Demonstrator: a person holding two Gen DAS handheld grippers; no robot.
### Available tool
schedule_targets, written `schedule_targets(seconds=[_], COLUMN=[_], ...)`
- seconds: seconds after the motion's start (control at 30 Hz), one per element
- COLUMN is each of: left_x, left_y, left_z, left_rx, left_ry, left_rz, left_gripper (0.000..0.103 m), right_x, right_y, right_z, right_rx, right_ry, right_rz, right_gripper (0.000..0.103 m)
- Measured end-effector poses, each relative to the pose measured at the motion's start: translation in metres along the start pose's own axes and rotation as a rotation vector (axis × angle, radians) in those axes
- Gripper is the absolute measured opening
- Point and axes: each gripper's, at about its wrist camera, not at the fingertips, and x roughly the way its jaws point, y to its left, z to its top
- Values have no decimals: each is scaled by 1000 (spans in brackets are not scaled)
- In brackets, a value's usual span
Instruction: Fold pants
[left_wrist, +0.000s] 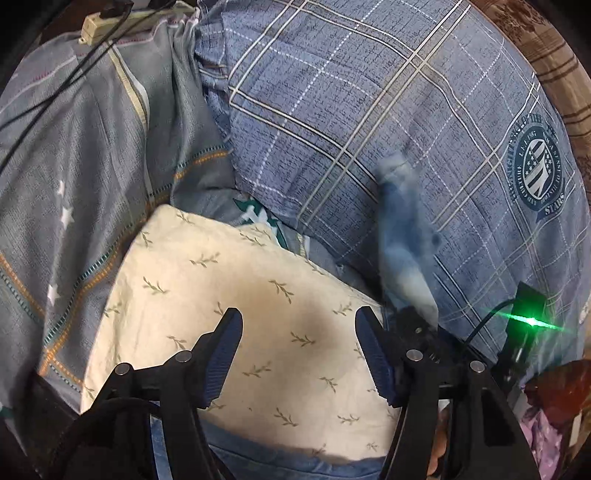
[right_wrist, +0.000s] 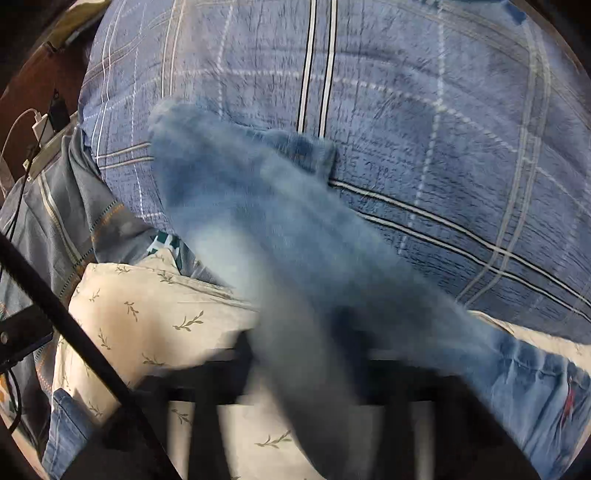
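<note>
My left claw (left_wrist: 298, 345) hangs with its blue-padded fingers (left_wrist: 225, 354) spread wide and nothing between them, above a cream pillow (left_wrist: 229, 295) printed with small leaf sprigs, on a bed. My right claw (left_wrist: 415, 325) shows just to the right of it, black and partly blurred, with a length of faded blue jeans (left_wrist: 400, 236) streaming up and away from it toward the far side; a green light (left_wrist: 532, 320) glares on the unit behind it. In the right wrist view the jeans (right_wrist: 280, 258) sweep across the middle of the picture in a heavy blur, from the near edge up to a hem on the far left, covering my right claw's fingers, so I cannot see the grip itself; the claw reads as pressed together, with denim running right into it. More denim (right_wrist: 543, 391) lies at the near right over the pillow (right_wrist: 147, 321). A blue plaid duvet (left_wrist: 369, 110) with a round crest (left_wrist: 537, 171) fills the far side of the bed, and a grey starred sheet (left_wrist: 74, 184) lies to the left, with a power strip (left_wrist: 107, 20) at the far left edge.
</note>
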Motion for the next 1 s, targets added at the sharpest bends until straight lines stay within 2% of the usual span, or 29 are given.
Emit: schedule_targets(seconds=[0.07,0.13,0.23,0.33,0.37,0.4,0.43,0.5,0.53,0.57,0.6,0.67,0.73,0.8,0.83,0.87,0.93,1.0], left_x=[-2,-8,-25,-29,-28,-26,-21,-8,0,8,15,26,29,34,40,48,70,90], left_y=[0,-4,-2,5,7,8,9,10,12,14,17,20,21,18,16,15,10,4], left_z=[-1,-3,-6,-12,-13,-14,-15,-14,-14,-15,-17,-19,-21,-22,-25,-27,-29,-27], left_rx=[2,18,16,-16,-25,-27,-19,-2,-2,-3,-4,-5,-34,-49,-50,-48,-61,-71], left_ry=[5,-10,-16,15,19,21,27,59,79,101,124,176,204,230,250,268,311,307], left_rz=[-27,-49,-121,-192,-192,-178,-156,-112,-88,-70,-55,-27,-82,-118,-129,-141,-165,-176], left_gripper=[63,63,64,68,69,69,69,69,69,69,69,68,69,69,70,70,69,68], right_x=[-20,-50,-97,-111,-106,-97,-80,-55,-46,-43,-46,-64,-86,-105,-109,-106,-89,-69], right_y=[-11,-23,-47,-74,-84,-90,-93,-87,-80,-70,-63,-50,-39,-27,-21,-18,-13,-6], right_z=[0,-2,-6,-7,-7,-6,-6,-10,-15,-21,-28,-43,-58,-74,-85,-80,-88,-90], right_rx=[42,83,151,250,282,303,313,268,230,183,148,103,71,42,19,4,-9,-38], right_ry=[-29,-63,-104,-62,-49,-36,-4,49,71,80,71,15,-62,-112,-115,-102,-60,-13], right_rz=[50,173,354,553,571,543,442,256,169,155,178,169,154,160,180,193,202,182], right_gripper=[7,7,7,8,12,17,39,68,68,68,66,67,71,71,70,68,55,50])
